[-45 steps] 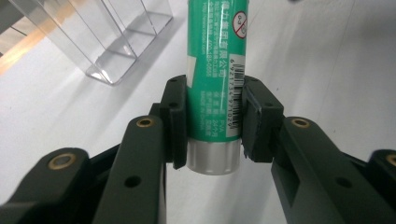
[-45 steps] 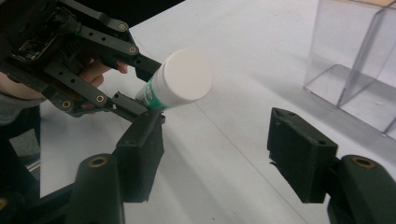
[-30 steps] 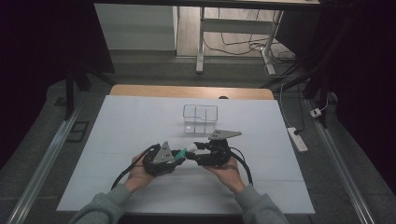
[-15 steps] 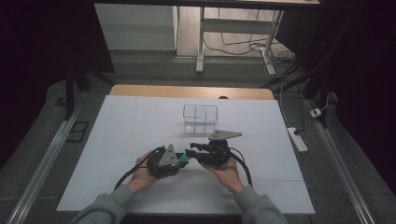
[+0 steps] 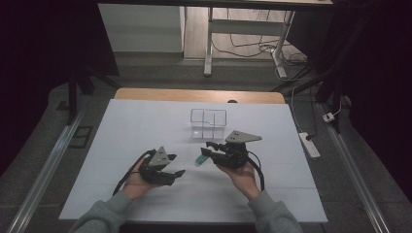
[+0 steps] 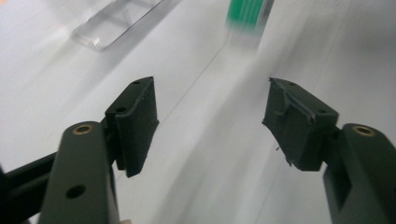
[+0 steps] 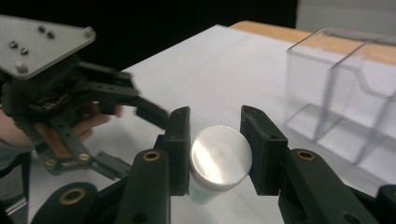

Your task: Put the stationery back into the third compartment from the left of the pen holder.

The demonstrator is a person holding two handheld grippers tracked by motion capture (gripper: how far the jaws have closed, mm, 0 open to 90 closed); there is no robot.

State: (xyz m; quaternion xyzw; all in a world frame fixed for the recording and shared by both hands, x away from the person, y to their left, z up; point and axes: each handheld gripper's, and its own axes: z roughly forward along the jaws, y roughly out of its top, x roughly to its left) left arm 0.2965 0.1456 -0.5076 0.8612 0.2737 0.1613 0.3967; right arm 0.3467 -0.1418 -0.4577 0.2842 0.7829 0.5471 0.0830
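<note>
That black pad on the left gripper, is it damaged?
It looks so. In the left gripper view, one pad of the left gripper has a ragged, chipped edge; the other pad looks clean-edged.

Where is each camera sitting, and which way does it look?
High view: above the table's near side, looking forward and down; both forearms, left tool, right tool.
Left gripper view: on the left tool, its jaws just opened with nothing between them; blurred green tube ahead.
Right gripper view: on the right tool, pads against the tube's silver cap; the other hand beyond.
Shared: clear box, tube.
</note>
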